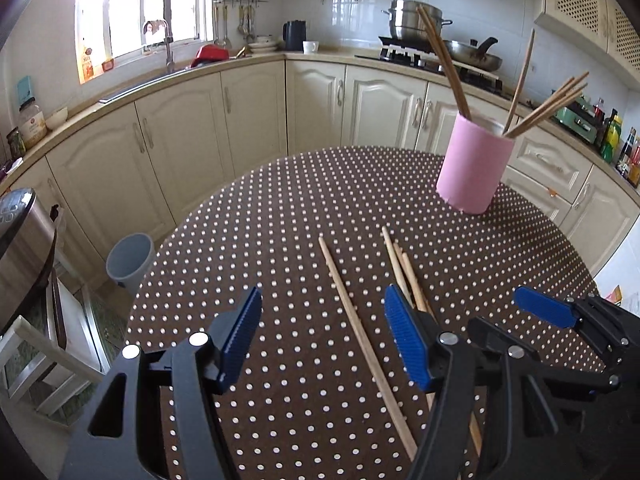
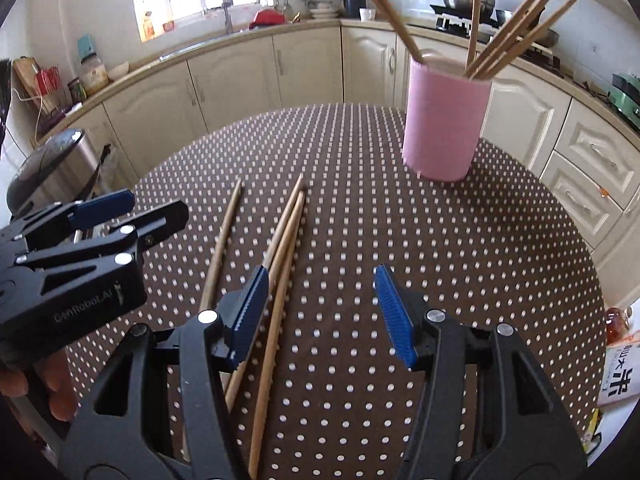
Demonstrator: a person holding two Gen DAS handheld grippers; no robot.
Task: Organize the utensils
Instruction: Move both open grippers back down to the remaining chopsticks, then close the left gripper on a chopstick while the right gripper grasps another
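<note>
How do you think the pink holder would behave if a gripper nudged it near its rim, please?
The pink holder looks tall for its base, so a high push could tip it. The chopsticks in it lean outward well above the rim, which probably adds top weight. The polka-dot tablecloth may grip the base, favouring tipping over sliding.

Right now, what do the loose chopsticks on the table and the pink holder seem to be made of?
Loose chopsticks: pale tan, matte, thin sticks; probably bamboo or wood, though no grain shows.
Pink holder: even pink, smooth, dull sheen, thin rim; perhaps plastic or glazed ceramic, I cannot tell which.
</note>
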